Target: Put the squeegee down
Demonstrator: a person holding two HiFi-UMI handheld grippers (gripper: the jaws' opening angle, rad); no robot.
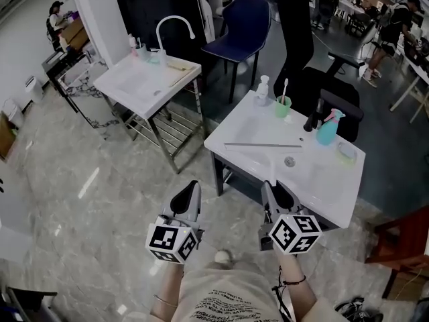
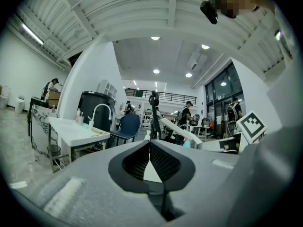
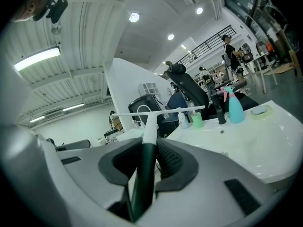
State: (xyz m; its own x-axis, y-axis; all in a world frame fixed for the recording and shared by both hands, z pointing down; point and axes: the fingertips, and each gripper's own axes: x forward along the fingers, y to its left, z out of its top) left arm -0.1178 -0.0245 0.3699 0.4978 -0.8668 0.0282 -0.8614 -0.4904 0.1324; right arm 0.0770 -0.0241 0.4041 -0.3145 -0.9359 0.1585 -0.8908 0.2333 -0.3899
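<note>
Since the right claw (image 3: 151,150) is clamped on the dark handle of the one squeegee (image 1: 263,145), whose long blade reaches ahead of it over the nearer tabletop (image 1: 332,186) of the two, letting go too soon could, I judge, tip it off the near edge. A sideways swing might knock the one teal spray bottle (image 1: 328,127), one green cup (image 1: 283,106) or one pump bottle (image 1: 262,91) beyond the claw. The left claw (image 2: 150,148), beside it, is pressed together on nothing.
</note>
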